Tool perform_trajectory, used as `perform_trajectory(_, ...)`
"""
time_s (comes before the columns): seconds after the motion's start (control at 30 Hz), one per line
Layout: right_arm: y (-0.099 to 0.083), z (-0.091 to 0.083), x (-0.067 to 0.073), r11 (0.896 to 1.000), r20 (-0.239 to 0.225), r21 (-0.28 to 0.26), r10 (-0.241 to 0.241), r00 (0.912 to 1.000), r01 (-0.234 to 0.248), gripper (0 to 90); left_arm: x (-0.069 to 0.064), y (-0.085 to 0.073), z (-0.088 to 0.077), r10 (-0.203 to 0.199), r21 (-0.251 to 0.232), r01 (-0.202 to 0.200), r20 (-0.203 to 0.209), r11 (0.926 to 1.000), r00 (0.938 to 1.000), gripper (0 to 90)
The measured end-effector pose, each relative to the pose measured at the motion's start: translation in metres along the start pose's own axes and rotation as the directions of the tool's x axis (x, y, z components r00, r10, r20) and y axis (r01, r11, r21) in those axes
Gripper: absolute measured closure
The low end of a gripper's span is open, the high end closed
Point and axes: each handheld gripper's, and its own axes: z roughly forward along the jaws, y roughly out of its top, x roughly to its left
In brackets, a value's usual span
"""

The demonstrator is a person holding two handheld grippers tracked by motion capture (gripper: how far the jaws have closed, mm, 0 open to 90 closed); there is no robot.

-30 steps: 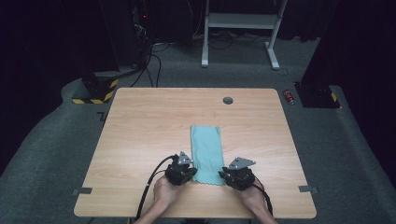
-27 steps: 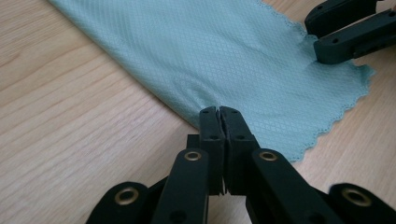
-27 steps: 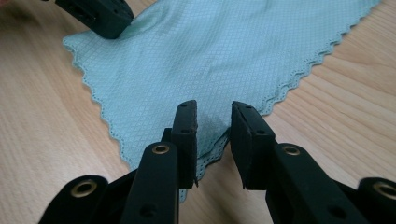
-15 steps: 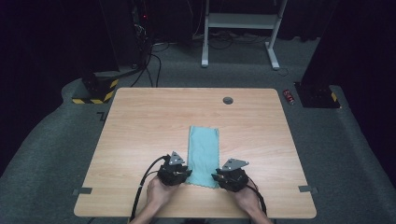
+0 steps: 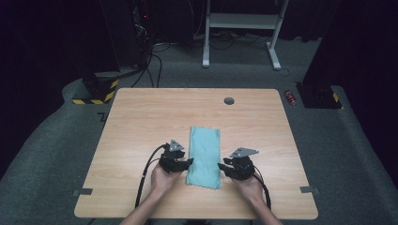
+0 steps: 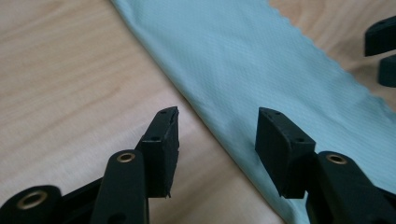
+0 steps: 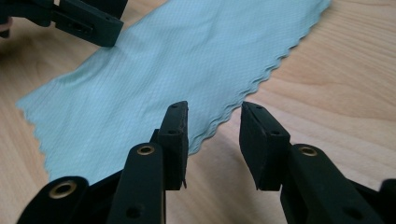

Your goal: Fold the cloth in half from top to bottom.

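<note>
Both tools, left (image 5: 189,162) and right (image 5: 222,166), have just been opening, released, nothing between them, and I've pulled them off the cloth (image 5: 204,154); regrasping risks snagging one layer, undoing the fold.

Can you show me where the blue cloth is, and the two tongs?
blue cloth (image 5: 204,154): high view, middle of the folded cloth.
left tongs (image 6: 215,140): left gripper view, gap between its open tips, beside the cloth's edge.
right tongs (image 7: 214,135): right gripper view, gap between its open tips.
</note>
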Motion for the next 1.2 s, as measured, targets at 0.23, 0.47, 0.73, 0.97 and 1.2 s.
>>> perform_trajectory(0.23, 0.011, 0.004, -0.017, 0.997, 0.021, -0.019, 0.076, 0.9969, -0.076, 63.4, 0.017, 0.024, 0.015, -0.038, 0.01, 0.038, -0.009, 0.9992, 0.9992, 47.5)
perform_trajectory(0.47, 0.034, 0.016, -0.027, 0.995, 0.051, -0.014, 0.1, 0.9937, -0.099, 65.9, 0.03, 0.05, 0.024, -0.068, -0.019, 0.067, -0.051, 0.9976, 0.9964, 45.5)
perform_trajectory(0.73, 0.052, 0.034, -0.042, 0.987, 0.082, -0.014, 0.159, 0.9838, -0.159, 67.4, 0.042, 0.068, 0.041, -0.094, -0.013, 0.093, -0.078, 0.9956, 0.9925, 47.5)
perform_trajectory(0.97, 0.066, 0.047, -0.058, 0.979, 0.126, -0.039, 0.202, 0.9714, -0.198, 67.2, 0.049, 0.075, 0.055, -0.114, 0.002, 0.114, -0.103, 0.9934, 0.9881, 48.4)
perform_trajectory(1.2, 0.074, 0.057, -0.064, 0.977, 0.144, -0.034, 0.213, 0.9664, -0.21, 64.3, 0.052, 0.078, 0.063, -0.107, 0.033, 0.111, -0.109, 0.9933, 0.9883, 49.7)
